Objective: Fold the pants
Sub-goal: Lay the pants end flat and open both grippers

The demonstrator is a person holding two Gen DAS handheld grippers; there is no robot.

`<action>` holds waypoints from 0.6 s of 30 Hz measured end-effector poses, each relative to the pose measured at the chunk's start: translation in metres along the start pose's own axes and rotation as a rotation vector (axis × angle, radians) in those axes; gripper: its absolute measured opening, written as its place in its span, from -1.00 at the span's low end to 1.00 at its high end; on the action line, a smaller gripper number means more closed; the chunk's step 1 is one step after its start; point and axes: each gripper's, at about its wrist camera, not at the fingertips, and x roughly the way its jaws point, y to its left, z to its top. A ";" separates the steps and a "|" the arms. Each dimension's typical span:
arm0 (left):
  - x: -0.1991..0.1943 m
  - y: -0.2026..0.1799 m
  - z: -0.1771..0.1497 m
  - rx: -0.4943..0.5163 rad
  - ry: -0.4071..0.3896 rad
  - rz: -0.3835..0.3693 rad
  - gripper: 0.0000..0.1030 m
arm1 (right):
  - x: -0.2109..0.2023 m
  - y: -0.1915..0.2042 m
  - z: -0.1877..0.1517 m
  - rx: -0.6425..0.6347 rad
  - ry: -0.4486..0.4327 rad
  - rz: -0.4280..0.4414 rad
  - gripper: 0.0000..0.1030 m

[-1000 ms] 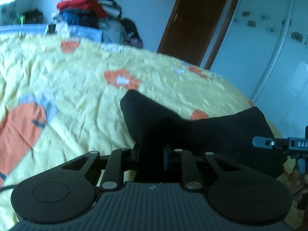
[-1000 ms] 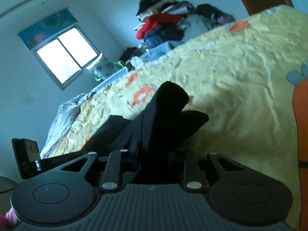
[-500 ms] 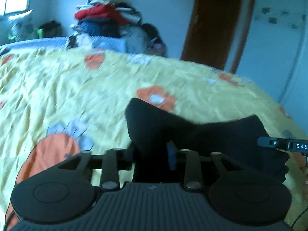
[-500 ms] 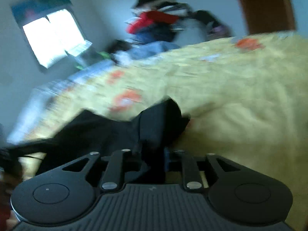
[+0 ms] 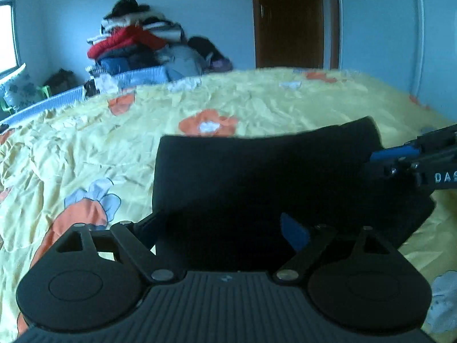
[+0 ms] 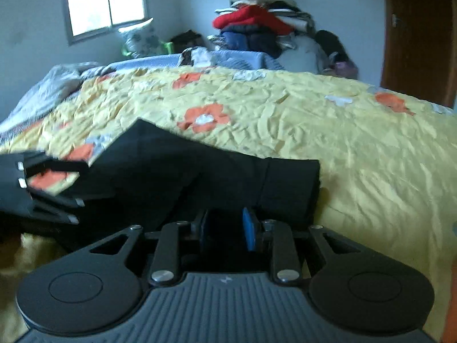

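The black pants (image 5: 257,171) lie folded in a flat block on the yellow bedspread (image 5: 257,100). My left gripper (image 5: 225,228) is open at the block's near edge, its jaws spread wide over the cloth. My right gripper (image 6: 225,228) is partly open at the near right end of the pants (image 6: 217,171), with dark cloth between its blue pads (image 6: 249,230); the pads stand apart. The right gripper shows at the right edge of the left wrist view (image 5: 400,157). The left gripper shows at the left edge of the right wrist view (image 6: 57,183).
A pile of clothes (image 5: 137,48) stands beyond the far side of the bed. A brown door (image 5: 288,20) is behind it, a window (image 6: 105,0) on the left wall. A grey blanket (image 6: 42,85) lies at the bed's far left.
Both grippers brought the raised pants end down flat onto the bed and opened their jaws. The pants now lie as a flat folded block.
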 end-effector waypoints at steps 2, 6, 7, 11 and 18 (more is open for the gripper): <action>-0.006 0.002 0.000 -0.025 -0.026 -0.034 0.75 | -0.011 0.006 -0.003 0.004 -0.020 0.012 -0.51; 0.015 0.000 -0.004 -0.051 0.036 -0.011 0.82 | -0.001 0.020 -0.016 -0.087 0.013 -0.027 -0.51; 0.011 0.000 -0.005 -0.079 0.033 -0.009 0.81 | -0.005 0.020 -0.014 -0.071 0.020 -0.034 -0.50; -0.007 0.000 -0.006 -0.143 0.008 -0.003 0.84 | -0.027 0.031 -0.012 0.000 -0.013 -0.019 -0.31; -0.022 -0.002 -0.014 -0.230 0.046 0.039 0.91 | -0.020 0.069 -0.035 -0.158 0.062 -0.049 0.43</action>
